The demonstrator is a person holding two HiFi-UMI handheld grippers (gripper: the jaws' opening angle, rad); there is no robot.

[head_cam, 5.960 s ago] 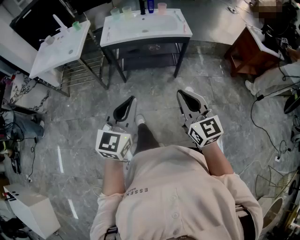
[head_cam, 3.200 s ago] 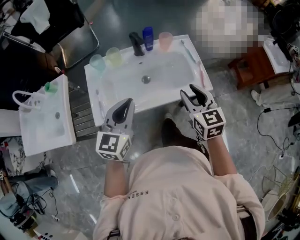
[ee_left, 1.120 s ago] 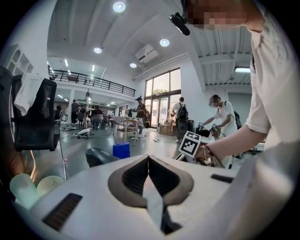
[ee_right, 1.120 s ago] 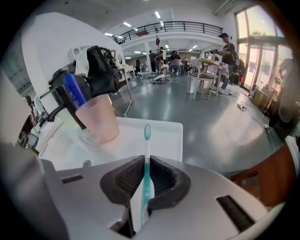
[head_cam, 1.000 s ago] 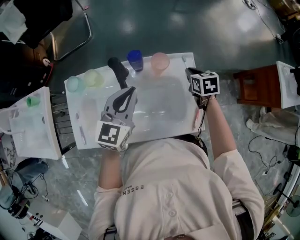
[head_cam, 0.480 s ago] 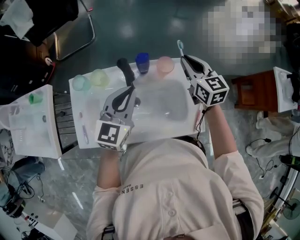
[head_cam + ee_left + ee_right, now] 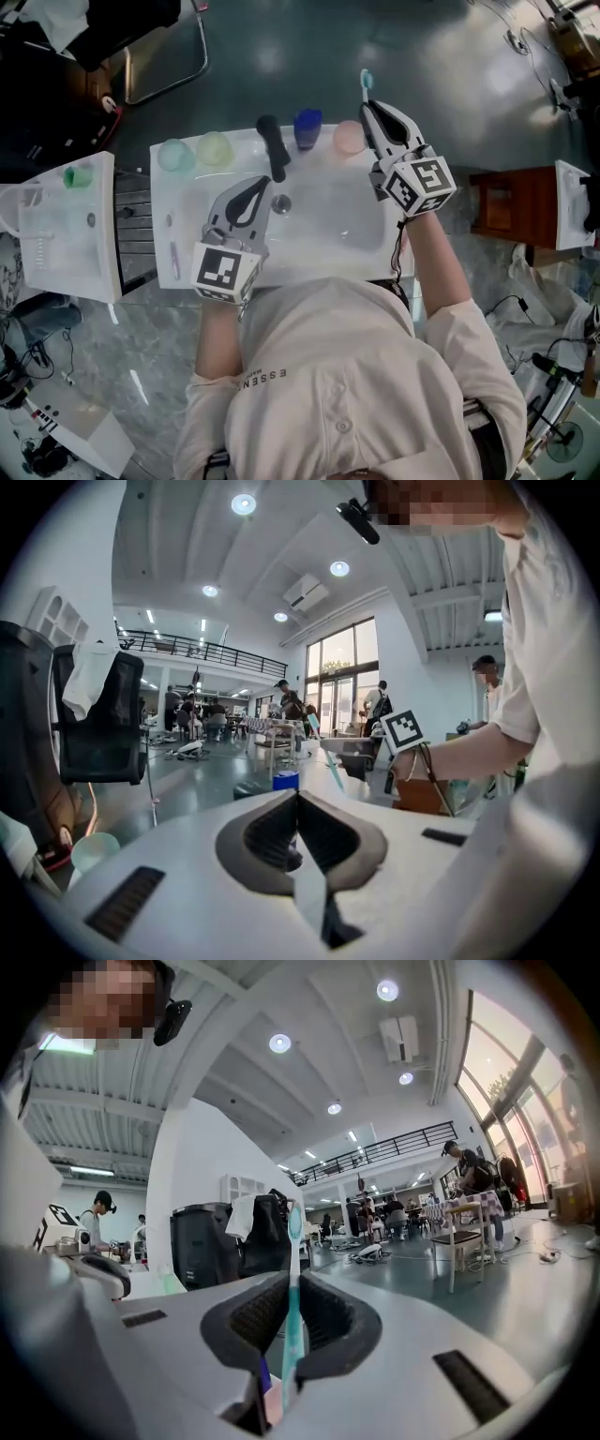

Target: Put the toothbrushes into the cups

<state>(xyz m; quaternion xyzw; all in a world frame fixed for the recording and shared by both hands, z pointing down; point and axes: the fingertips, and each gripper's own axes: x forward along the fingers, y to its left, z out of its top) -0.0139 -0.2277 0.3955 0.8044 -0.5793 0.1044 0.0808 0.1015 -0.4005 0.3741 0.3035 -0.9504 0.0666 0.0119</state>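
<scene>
A white sink (image 7: 309, 267) carries a teal cup (image 7: 173, 153), a green cup (image 7: 214, 147), a blue cup (image 7: 307, 127) and a pink cup (image 7: 348, 137) along its back edge. My right gripper (image 7: 372, 105) hovers just right of the pink cup, shut on a teal toothbrush (image 7: 365, 82) whose head sticks out beyond the fingertips. In the right gripper view the toothbrush (image 7: 293, 1241) stands upright between the closed jaws of the right gripper (image 7: 292, 1288). My left gripper (image 7: 258, 184) is over the basin, shut and empty; the left gripper (image 7: 298, 803) shows its jaws together. A pink toothbrush (image 7: 174, 260) lies on the sink's left rim.
A black faucet (image 7: 272, 147) stands between the green and blue cups. A second white sink (image 7: 56, 234) with a green cup (image 7: 77, 175) is at the left. A brown stool (image 7: 511, 206) stands to the right. A black chair (image 7: 112, 28) is behind.
My right gripper has risen from the sink's right rim with the teal toothbrush and swung level beside the pink cup. The left gripper has edged forward over the basin.
</scene>
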